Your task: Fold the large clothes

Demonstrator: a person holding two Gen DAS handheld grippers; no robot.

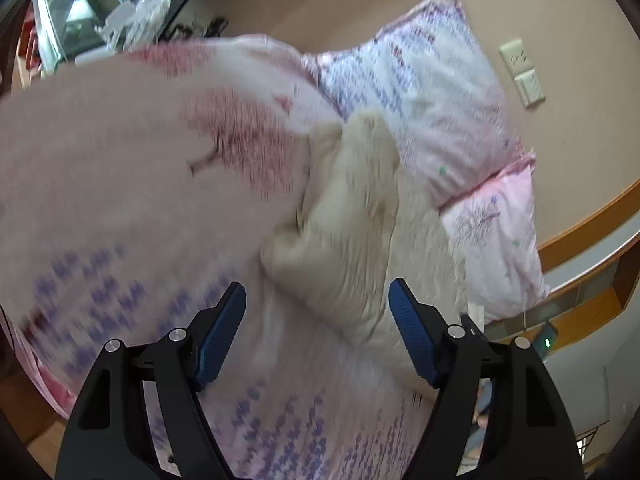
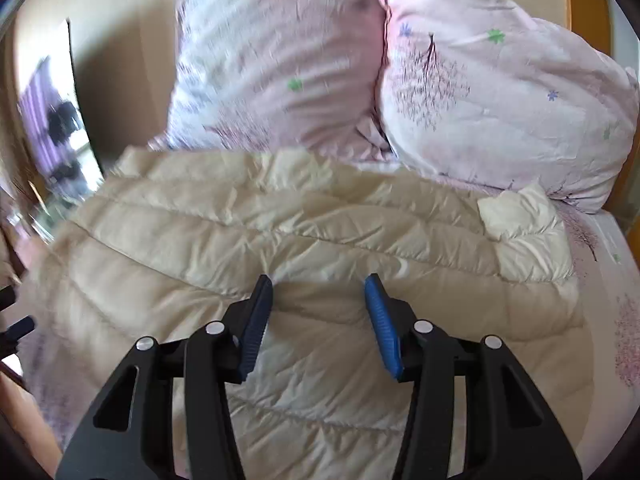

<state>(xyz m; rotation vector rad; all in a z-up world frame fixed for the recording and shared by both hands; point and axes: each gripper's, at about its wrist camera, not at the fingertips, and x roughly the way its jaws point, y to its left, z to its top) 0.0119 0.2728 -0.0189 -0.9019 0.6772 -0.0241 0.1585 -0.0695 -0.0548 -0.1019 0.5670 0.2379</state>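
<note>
A cream-coloured quilted puffer jacket point(image 2: 280, 240) is lying spread across the middle of the right wrist view, on a bed dressed in pink and lilac floral bedding point(image 1: 100, 200). Two pink floral pillows point(image 2: 500, 92) are leaning against the wall along the top of that frame. In the left wrist view the same jacket is showing as a bunched cream mass at centre.

The left gripper point(image 1: 318, 304) is standing wide apart at the bottom of its frame, its blue ribbed pads holding nothing. The right gripper point(image 2: 319, 300) is sitting partly open over the jacket's lower middle, with the fabric below the pads rather than pinched between them.

The jacket is looking light, soft and puffy, with a shiny shell that is likely slippery, so a shallow pinch may slide off. A firmer hold seems likeliest at a stitched seam, the hem or the pale cuff point(image 2: 520, 212) lying at the right edge.
</note>
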